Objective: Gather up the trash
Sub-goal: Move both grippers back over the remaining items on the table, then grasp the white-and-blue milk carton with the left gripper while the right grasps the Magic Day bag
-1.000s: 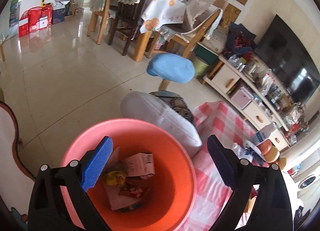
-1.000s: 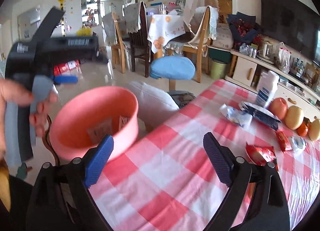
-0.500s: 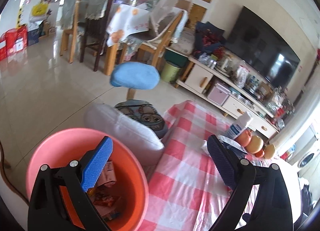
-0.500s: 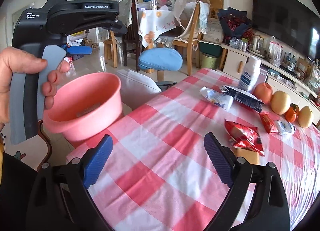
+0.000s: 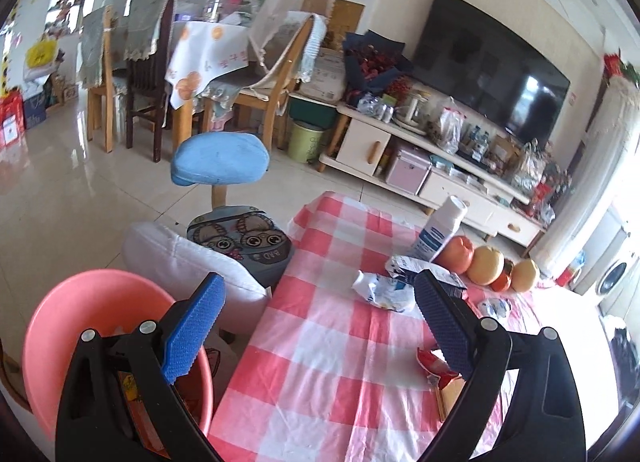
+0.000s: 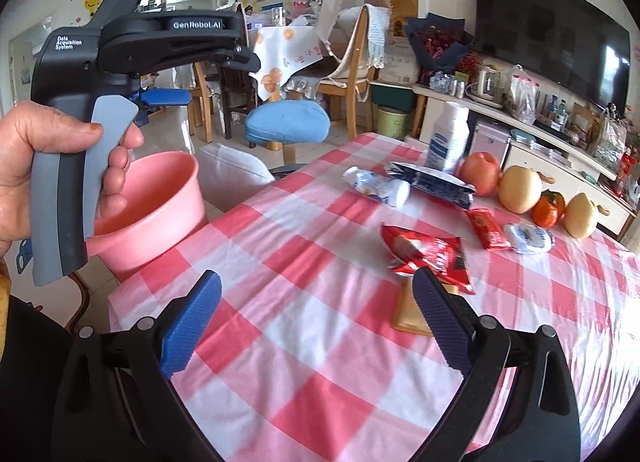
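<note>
A pink basin (image 5: 100, 302) with wrappers inside stands beside the checked table (image 5: 320, 374), low at the left. My left gripper (image 5: 320, 322) is open and empty, over the table's near left edge. My right gripper (image 6: 316, 322) hangs over the cloth with its jaws opening and nothing between them. Just beyond its right finger lie a red snack wrapper (image 6: 428, 258) and a tan cardboard piece (image 6: 408, 310). Farther back are a crumpled white wrapper (image 6: 380, 187), a dark blue packet (image 6: 432, 181), a small red packet (image 6: 486, 227) and a white wrapper (image 6: 528, 238).
A white bottle (image 6: 446, 141) and a row of fruit (image 6: 520, 189) stand at the table's far side. A white cushion (image 5: 180, 258) and a blue stool (image 5: 220, 161) sit beyond the basin. A hand (image 6: 24, 165) grips the left gripper's handle.
The left gripper swung right from above the basin to the table's edge. The right gripper moved right over the cloth, nearer the red wrapper, and its jaws widened slightly.
</note>
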